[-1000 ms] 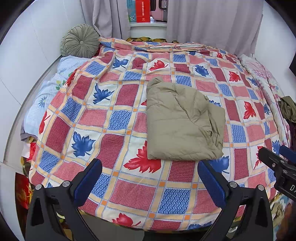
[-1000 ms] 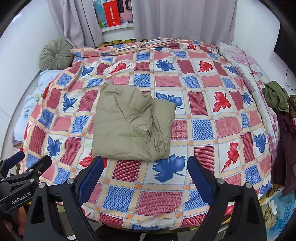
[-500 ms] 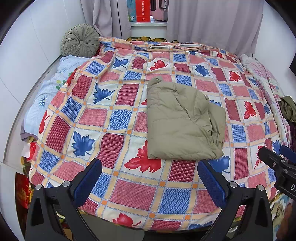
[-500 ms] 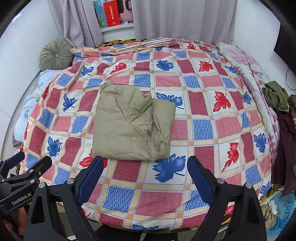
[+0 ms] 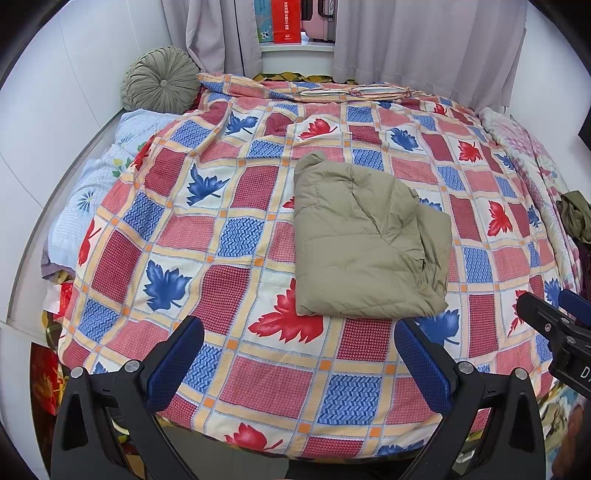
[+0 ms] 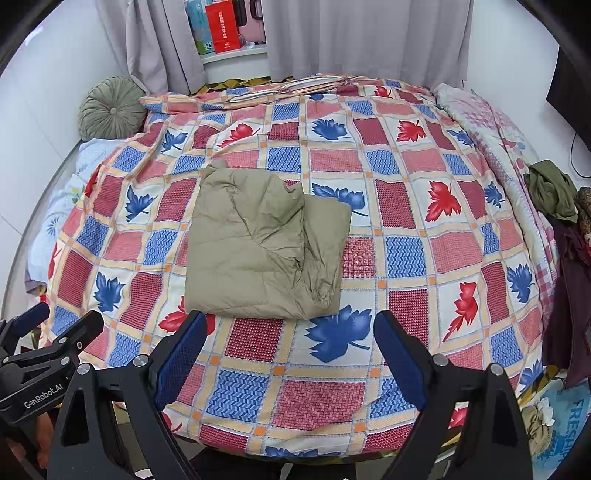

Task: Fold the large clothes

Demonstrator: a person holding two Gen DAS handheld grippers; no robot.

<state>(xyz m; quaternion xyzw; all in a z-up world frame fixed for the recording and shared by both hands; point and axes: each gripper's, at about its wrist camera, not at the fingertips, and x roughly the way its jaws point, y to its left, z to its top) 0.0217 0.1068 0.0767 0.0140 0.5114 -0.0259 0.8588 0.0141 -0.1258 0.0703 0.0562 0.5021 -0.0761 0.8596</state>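
Observation:
A khaki padded jacket [image 5: 364, 243] [image 6: 264, 243] lies folded into a thick rectangle near the middle of the bed, on a quilt [image 5: 236, 236] [image 6: 406, 236] of red and blue maple-leaf checks. My left gripper [image 5: 299, 354] hangs open over the bed's near edge, short of the jacket's near hem, with nothing between its blue pads. My right gripper [image 6: 290, 347] is open too, just in front of the same hem and apart from it. Each gripper shows at the side of the other's view: the right gripper [image 5: 554, 332], the left gripper [image 6: 44, 347].
A round green cushion [image 5: 160, 79] and a pale blue floral pillow [image 5: 88, 192] sit at the far left by the wall. Dark olive clothes [image 6: 552, 192] are piled off the bed's right side. Grey curtains [image 6: 351, 33] and a shelf with a red box [image 6: 223, 26] stand behind.

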